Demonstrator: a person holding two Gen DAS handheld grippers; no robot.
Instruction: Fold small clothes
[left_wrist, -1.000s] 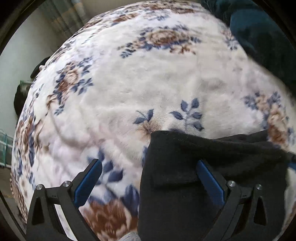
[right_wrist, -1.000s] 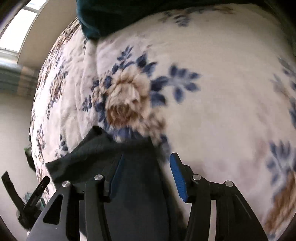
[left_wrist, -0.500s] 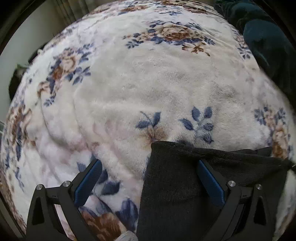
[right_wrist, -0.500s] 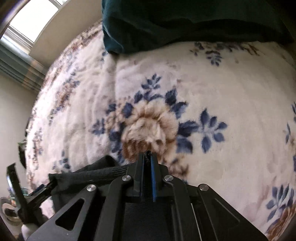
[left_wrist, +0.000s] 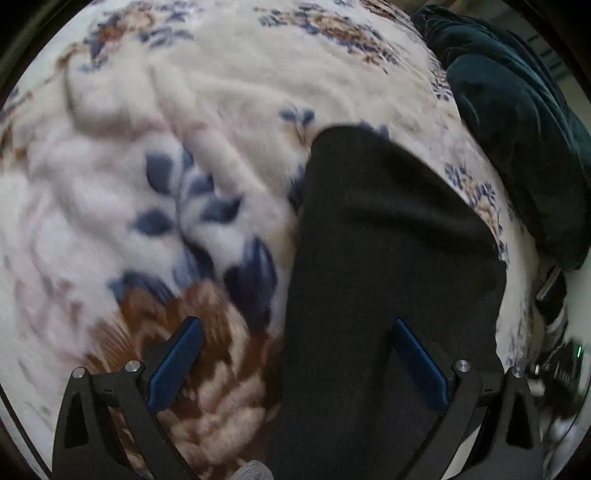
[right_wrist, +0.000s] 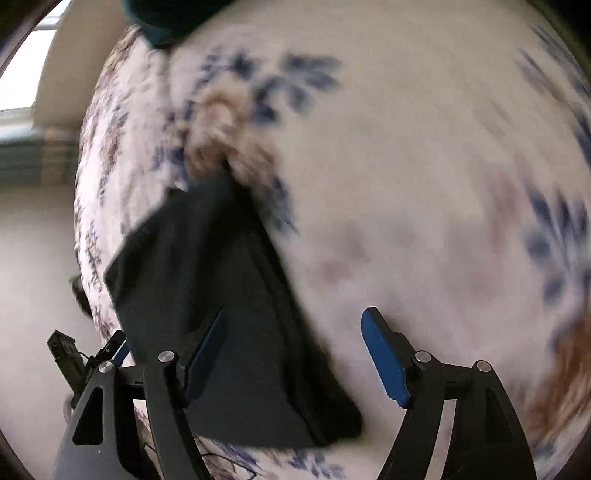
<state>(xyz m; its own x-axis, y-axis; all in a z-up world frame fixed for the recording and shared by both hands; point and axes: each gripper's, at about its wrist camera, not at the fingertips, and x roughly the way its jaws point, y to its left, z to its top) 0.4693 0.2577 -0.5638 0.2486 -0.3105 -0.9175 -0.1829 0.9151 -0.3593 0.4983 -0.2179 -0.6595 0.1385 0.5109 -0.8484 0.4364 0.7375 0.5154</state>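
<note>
The garment (left_wrist: 388, 258) lies on the blanket (left_wrist: 221, 110). A pillow (left_wrist: 517, 129) sits on the blanket at two o'clock from it. Another gripper, perhaps, shows blurred at four o'clock (left_wrist: 557, 365).

Bedroom: floral fleece blanket (left_wrist: 229, 110), curtain (right_wrist: 33, 155)

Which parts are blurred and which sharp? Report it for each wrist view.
Left wrist view: the floral blanket smears on the left, the black garment is soft-edged, and the left gripper is crisp. Right wrist view: blanket and garment are motion-blurred throughout; only the right gripper stays sharp.
</note>
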